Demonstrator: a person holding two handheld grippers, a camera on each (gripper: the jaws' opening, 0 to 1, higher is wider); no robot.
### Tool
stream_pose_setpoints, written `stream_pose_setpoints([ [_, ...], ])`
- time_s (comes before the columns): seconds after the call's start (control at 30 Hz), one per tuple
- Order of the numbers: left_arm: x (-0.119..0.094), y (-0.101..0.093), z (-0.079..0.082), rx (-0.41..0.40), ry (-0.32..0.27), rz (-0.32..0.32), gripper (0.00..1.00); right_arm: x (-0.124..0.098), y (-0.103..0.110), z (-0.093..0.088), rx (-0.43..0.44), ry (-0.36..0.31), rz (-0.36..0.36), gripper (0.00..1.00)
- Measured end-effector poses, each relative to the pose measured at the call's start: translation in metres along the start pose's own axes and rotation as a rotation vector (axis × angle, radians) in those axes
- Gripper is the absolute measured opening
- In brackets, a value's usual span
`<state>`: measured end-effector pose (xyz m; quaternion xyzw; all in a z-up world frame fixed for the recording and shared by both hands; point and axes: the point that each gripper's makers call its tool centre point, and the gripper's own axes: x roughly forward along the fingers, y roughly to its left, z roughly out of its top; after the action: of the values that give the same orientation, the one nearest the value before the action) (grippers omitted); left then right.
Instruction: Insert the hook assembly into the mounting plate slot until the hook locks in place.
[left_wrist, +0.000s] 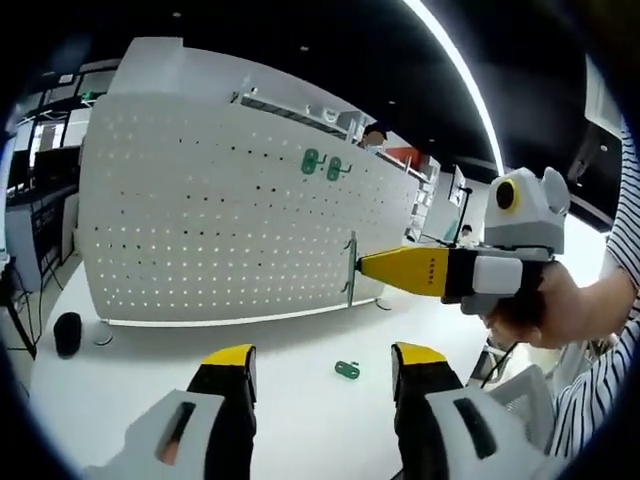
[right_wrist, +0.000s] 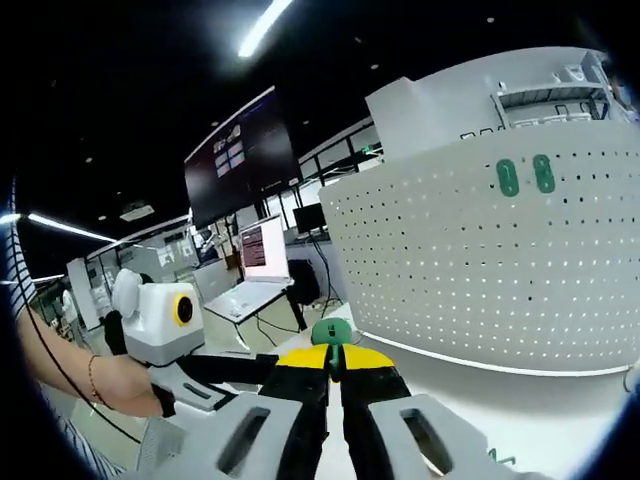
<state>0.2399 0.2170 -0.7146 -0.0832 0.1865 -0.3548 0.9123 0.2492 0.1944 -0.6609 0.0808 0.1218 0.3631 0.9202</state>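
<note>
— Green hook (right_wrist: 327, 333) sits at lower centre of the right gripper view, clenched in the right tool (right_wrist: 334, 362).
— And the left tool (left_wrist: 322, 368)?
— Released, jaws apart; another hook (left_wrist: 347, 370) lies on the table (left_wrist: 140, 390) between them.

White dotted pegboard (left_wrist: 220, 220); green hooks (left_wrist: 322, 165); yellow-tipped black tools (left_wrist: 325, 365); white desk (left_wrist: 300, 400); striped sleeve (left_wrist: 600, 390).
</note>
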Motion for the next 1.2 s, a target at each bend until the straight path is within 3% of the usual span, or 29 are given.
stream_pose_setpoints([
  [0.4,0.000,-0.009,0.003,-0.016,-0.028,-0.019,0.76,0.002,-0.015,0.006,-0.073,-0.035,-0.086,0.00],
  [0.67,-0.001,-0.013,-0.003,-0.016,-0.014,-0.029,0.86,0.004,-0.030,0.015,-0.126,-0.064,-0.148,0.00],
  [1.2,-0.005,-0.008,-0.008,-0.031,-0.006,-0.021,0.95,0.006,-0.065,0.036,-0.172,-0.127,-0.278,0.00],
])
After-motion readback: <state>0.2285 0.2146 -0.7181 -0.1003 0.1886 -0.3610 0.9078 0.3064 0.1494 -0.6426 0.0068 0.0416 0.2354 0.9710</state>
